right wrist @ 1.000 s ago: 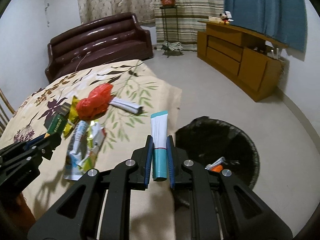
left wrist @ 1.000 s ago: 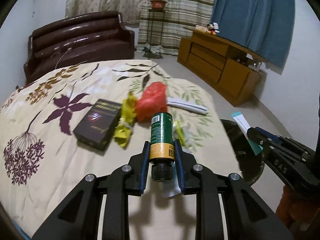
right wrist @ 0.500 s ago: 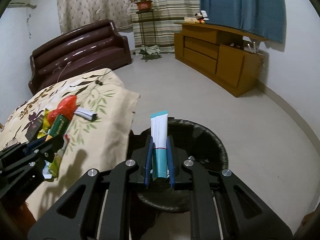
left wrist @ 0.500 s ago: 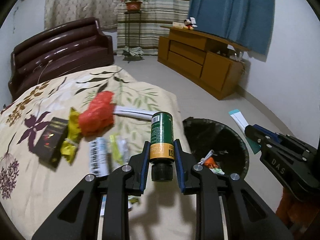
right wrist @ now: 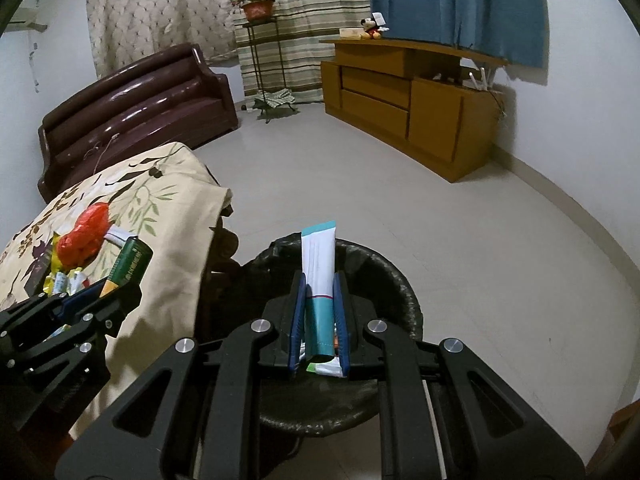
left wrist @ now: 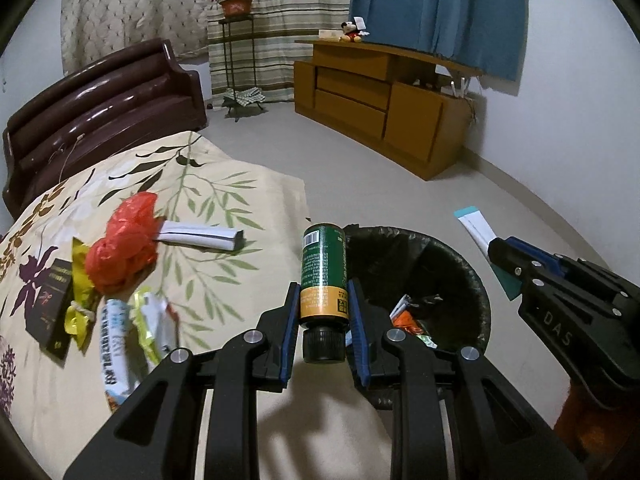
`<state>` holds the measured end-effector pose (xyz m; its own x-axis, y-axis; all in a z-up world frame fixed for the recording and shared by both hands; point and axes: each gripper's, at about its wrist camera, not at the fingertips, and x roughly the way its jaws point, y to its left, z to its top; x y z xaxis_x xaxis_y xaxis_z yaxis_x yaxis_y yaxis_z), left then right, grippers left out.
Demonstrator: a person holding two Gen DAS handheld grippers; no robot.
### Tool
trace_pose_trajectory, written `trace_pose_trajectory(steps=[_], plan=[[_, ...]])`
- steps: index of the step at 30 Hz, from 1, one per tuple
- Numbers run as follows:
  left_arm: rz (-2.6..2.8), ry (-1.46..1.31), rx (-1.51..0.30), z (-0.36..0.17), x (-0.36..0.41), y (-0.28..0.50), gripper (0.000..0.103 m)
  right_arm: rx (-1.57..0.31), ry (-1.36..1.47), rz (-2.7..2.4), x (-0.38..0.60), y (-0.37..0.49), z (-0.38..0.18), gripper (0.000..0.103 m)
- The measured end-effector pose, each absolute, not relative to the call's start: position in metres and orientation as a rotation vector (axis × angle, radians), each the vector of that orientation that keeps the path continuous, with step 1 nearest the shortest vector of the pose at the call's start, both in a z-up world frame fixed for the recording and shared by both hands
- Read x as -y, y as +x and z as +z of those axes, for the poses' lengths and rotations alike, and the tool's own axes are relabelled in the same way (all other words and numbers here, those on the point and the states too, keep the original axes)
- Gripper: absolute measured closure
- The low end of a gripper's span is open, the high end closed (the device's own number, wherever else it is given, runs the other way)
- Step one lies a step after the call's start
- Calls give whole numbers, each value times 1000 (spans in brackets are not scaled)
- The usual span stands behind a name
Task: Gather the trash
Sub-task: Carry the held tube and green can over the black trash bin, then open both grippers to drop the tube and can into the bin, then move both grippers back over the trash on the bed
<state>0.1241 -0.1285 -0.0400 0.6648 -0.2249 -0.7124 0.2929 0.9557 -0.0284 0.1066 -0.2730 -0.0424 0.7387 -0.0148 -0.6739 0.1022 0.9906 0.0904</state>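
Holding wrappers (left wrist: 408, 320) — black-lined bin (left wrist: 476, 276); tube (right wrist: 319, 280) in right tongs (right wrist: 320, 320) above.

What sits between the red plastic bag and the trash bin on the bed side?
In the left wrist view, a white rolled paper lies on the bedspread between the red plastic bag and the trash bin.

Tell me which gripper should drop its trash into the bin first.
Right. The right gripper holds the tube directly over the open trash bin. The left gripper, shut on the green bottle, looks to be over the tablecloth edge, beside the bin rim.
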Motion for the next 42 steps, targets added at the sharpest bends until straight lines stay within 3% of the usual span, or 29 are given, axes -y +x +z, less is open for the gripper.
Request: trace_pose_trajectory(steps=[10, 12, 15, 18, 21, 32, 42], plan=[[-303, 131, -788, -45, 148, 138, 78, -737, 153, -79, 285, 118, -50, 87], [-298, 142, -791, -47, 150, 139, 73, -738, 162, -85, 286, 119, -52, 76], [-290, 140, -785, -48, 148, 137, 61, -738, 172, -94, 289, 119, -54, 73], [-282, 132, -788, -48, 146, 138, 58, -740, 173, -97, 290, 118, -55, 71], [-271, 125, -779, -45, 143, 138, 48, -737, 174, -98, 290, 117, -55, 67], [-234, 75, -766, -30, 114, 130, 43, -739, 168, -62, 271, 113, -49, 52], [-137, 27, -765, -22, 58, 109, 39, -746, 135, 31, 228, 106, -43, 51]])
